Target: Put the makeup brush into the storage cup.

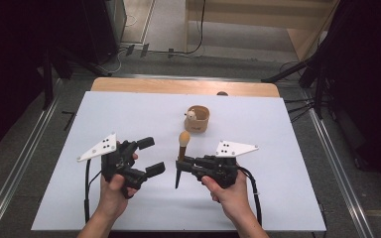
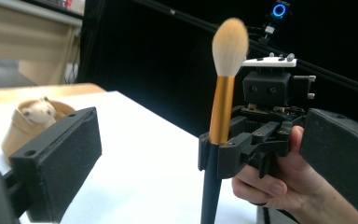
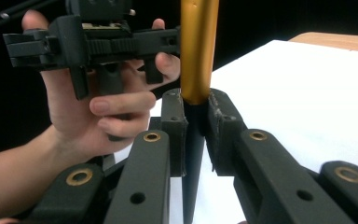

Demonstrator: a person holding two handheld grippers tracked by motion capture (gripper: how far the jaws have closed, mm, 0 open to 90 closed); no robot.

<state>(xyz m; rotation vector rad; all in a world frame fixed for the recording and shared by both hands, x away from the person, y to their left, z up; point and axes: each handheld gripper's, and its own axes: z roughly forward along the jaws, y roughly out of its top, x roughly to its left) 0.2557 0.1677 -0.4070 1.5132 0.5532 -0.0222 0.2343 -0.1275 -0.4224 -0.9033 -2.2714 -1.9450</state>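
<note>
1. Makeup brush stands upright, bristles up, just in front of the tan cup on the white table.
2. Right gripper is clamped on its black handle.
3. Left gripper, left of the brush, gapes wide, holding nothing.

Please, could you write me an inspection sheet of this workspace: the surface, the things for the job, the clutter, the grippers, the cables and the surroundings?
Surface: white sheet over a wooden table; looks clean.
Job's things: makeup brush, bristles up, black handle clamped in the right gripper; tan cup with a small pale figure inside, standing apart behind it.
Clutter: nothing seen.
Grippers: left gripper open, holding nothing; right gripper shut on the brush handle.
Cables: one black cable trails from the left gripper, another from the right, both lying on the sheet.
Surroundings: dark curtains at both sides, grey floor with metal rails, wooden furniture behind.
</note>
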